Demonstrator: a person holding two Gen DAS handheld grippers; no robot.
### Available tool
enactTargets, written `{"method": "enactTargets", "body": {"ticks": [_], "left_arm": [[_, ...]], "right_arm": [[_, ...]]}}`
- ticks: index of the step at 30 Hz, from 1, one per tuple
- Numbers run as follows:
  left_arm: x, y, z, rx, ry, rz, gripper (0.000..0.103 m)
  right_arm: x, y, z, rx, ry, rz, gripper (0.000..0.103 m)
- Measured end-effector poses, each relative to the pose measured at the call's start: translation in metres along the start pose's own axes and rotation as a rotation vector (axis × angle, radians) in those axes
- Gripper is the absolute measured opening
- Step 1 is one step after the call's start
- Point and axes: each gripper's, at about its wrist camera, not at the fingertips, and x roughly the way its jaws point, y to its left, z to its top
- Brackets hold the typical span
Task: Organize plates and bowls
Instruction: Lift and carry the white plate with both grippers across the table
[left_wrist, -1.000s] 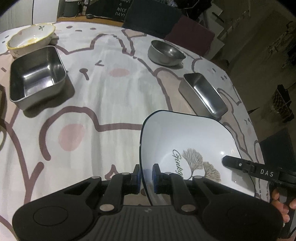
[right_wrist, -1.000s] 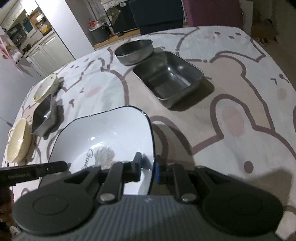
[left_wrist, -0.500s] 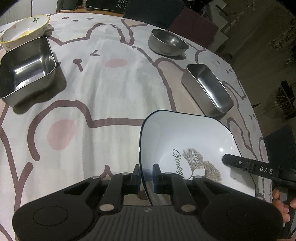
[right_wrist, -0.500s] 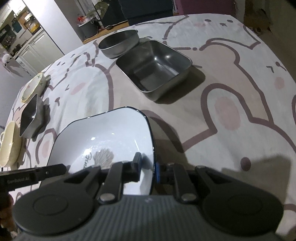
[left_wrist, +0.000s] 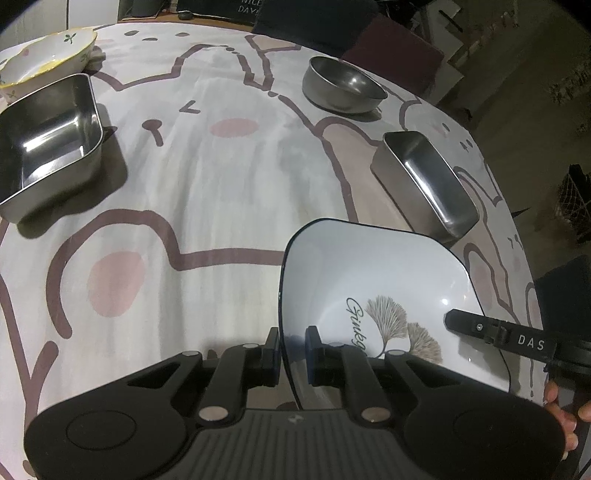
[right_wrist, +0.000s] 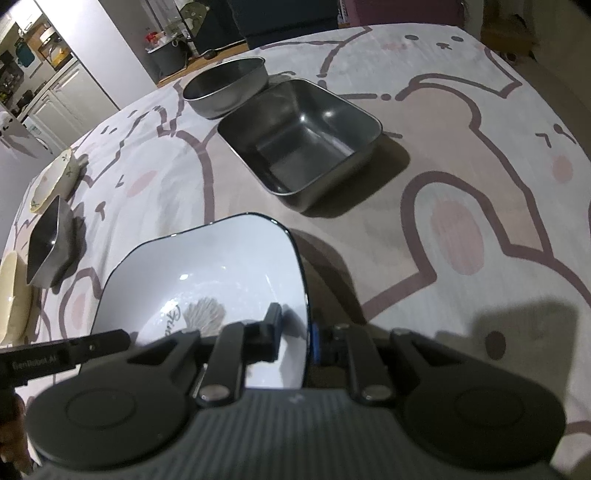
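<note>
Table (left_wrist: 258, 177) covered w/ cartoon-print cloth; dim room, cabinets (right_wrist: 70, 96) beyond. White square plate (left_wrist: 388, 291) held above cloth nr near edge, rim clamped by left gripper (left_wrist: 292, 341) & right gripper (right_wrist: 295, 325), both nearly closed.

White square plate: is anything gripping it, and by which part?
Yes. Both tongs grip the white square plate by its rim: the left tongs on its left edge, the right tongs on the opposite edge.
</note>
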Motion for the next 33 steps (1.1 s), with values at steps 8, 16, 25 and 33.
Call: {"method": "enactTargets", "body": {"ticks": [8, 16, 25, 33], "left_arm": [[0.0017, -0.0058, -0.0048, 0.053, 0.018, 0.024, 0.013], [0.0022, -0.0042, -0.0064, 0.055, 0.022, 0.026, 0.013], [0.0032, -0.0046, -0.0074, 0.062, 0.03, 0.028, 0.014], [0.0033, -0.005, -0.0071, 0.063, 0.031, 0.029, 0.014]], "right_arm": [[0.0051, 0.0016, -0.0024, -0.011, 0.037, -0.018, 0.022], [0.004, 0.0064, -0.0049, -0.067, 0.024, -0.067, 0.017], [0.0042, 0.0086, -0.0058, -0.078, 0.023, -0.072, 0.017], [0.0042, 0.0087, -0.0059, -0.078, 0.023, -0.073, 0.017]]}}
